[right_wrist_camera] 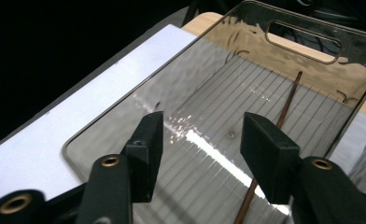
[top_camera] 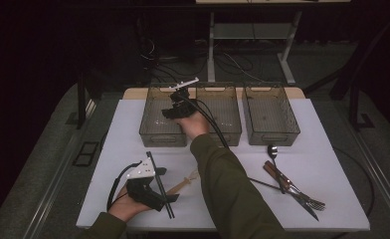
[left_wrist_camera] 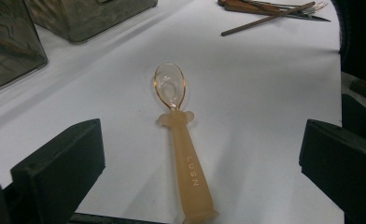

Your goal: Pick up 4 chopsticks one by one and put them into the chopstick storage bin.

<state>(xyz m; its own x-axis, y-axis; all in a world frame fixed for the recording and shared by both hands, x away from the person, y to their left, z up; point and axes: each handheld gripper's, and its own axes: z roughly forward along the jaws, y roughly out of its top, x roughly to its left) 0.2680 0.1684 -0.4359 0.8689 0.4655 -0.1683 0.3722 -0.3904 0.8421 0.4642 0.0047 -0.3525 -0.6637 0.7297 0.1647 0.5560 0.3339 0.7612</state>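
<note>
Resting on the white table (top_camera: 133, 134) near its front edge, the left gripper (top_camera: 155, 191) has its jaws spread wide either side of a translucent orange spoon (left_wrist_camera: 183, 149), which lies flat on the table between them, untouched. Beyond it, the right gripper (right_wrist_camera: 200, 149) hangs over the leftmost clear bin (right_wrist_camera: 284, 51), jaws parted with nothing between them; a brown chopstick (right_wrist_camera: 288, 100) lies on that bin's floor beneath. Right of the bins, loose cutlery (top_camera: 290, 186) lies on the table
</note>
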